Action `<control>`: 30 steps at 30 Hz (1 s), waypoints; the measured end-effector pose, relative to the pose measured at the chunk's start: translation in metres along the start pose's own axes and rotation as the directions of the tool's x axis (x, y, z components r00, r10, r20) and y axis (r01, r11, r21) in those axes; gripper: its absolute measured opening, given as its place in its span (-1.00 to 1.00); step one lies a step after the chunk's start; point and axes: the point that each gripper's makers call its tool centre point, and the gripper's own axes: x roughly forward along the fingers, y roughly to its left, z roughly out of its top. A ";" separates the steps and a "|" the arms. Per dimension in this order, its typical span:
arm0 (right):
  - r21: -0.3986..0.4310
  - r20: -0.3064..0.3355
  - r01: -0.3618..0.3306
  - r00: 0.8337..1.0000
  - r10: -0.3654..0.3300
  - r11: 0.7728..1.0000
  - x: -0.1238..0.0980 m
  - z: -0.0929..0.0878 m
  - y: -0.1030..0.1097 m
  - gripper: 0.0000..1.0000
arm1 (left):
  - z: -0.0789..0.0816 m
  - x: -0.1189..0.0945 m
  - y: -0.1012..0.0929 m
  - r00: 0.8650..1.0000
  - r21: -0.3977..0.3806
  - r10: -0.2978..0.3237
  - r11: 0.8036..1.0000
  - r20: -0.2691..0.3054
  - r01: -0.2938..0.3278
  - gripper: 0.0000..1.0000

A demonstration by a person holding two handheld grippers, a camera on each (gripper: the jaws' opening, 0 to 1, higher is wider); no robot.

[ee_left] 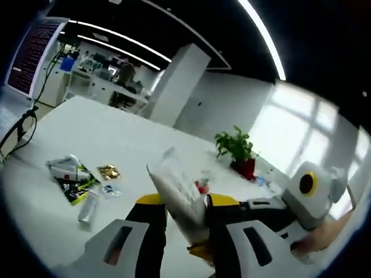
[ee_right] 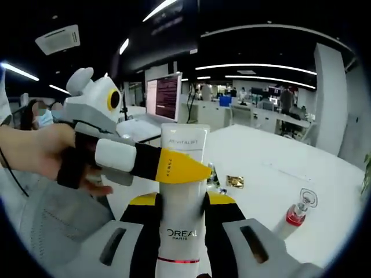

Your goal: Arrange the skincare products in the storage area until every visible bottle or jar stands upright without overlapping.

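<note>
A white L'Oréal tube (ee_right: 182, 231) stands upright between the jaws of my right gripper (ee_right: 182, 200), which is shut on its lower part. My left gripper (ee_right: 184, 165) comes in from the left, held by a person's hand (ee_right: 49, 150), with one yellow-tipped jaw across the tube's front. In the left gripper view the same tube (ee_left: 174, 188) shows edge-on, and my left gripper (ee_left: 187, 200) is shut on it. The white body of my right gripper (ee_left: 307, 188) comes in from the right. A pump bottle with a red band (ee_right: 294, 215) stands on the white table (ee_right: 272, 156).
On the table (ee_left: 104, 133) lie a white tube on a black-green packet (ee_left: 68, 172), a small clear bottle on its side (ee_left: 88, 208), and a gold sachet (ee_left: 108, 171). A potted plant (ee_left: 237, 147) stands at the far edge. A monitor (ee_right: 165, 95) stands behind.
</note>
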 end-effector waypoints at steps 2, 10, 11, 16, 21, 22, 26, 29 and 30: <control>0.006 0.003 0.004 1.000 -0.004 1.000 0.000 0.001 -0.001 -0.43 | 0.002 0.000 0.001 1.000 0.020 0.005 1.000 0.006 -0.005 -0.62; -0.008 0.004 0.005 1.000 -0.005 1.000 0.000 0.000 0.001 -0.43 | 0.000 -0.001 -0.008 0.999 0.019 -0.024 1.000 -0.030 0.025 -0.75; -0.008 0.005 0.007 1.000 -0.007 1.000 0.000 0.000 0.001 -0.43 | 0.001 -0.001 -0.009 0.999 0.034 -0.026 0.999 -0.031 0.027 -0.76; -0.001 0.022 0.004 1.000 -0.004 1.000 -0.005 0.001 -0.002 -0.40 | 0.002 0.002 -0.017 0.997 0.094 -0.047 0.994 -0.061 0.053 -0.77; -0.011 0.040 -0.023 0.999 0.023 1.000 -0.005 0.002 0.000 -0.37 | 0.001 0.002 -0.024 0.992 0.154 -0.070 0.984 -0.102 0.085 -0.78; -0.008 0.047 -0.032 0.998 0.032 0.999 -0.005 0.004 -0.001 -0.36 | 0.002 0.001 -0.027 0.991 0.159 -0.087 0.982 -0.101 0.103 -0.78; -0.012 0.083 -0.108 0.991 0.109 0.994 -0.005 0.009 0.004 -0.33 | 0.004 -0.003 -0.035 0.981 0.211 -0.152 0.962 -0.123 0.175 -0.79; -0.016 0.097 -0.175 0.980 0.176 0.984 -0.009 0.014 0.009 -0.32 | 0.004 -0.006 -0.044 0.971 0.233 -0.193 0.947 -0.137 0.221 -0.80; -0.019 0.099 -0.194 0.976 0.195 0.981 -0.010 0.015 0.011 -0.31 | 0.004 -0.007 -0.046 0.970 0.237 -0.201 0.944 -0.139 0.229 -0.80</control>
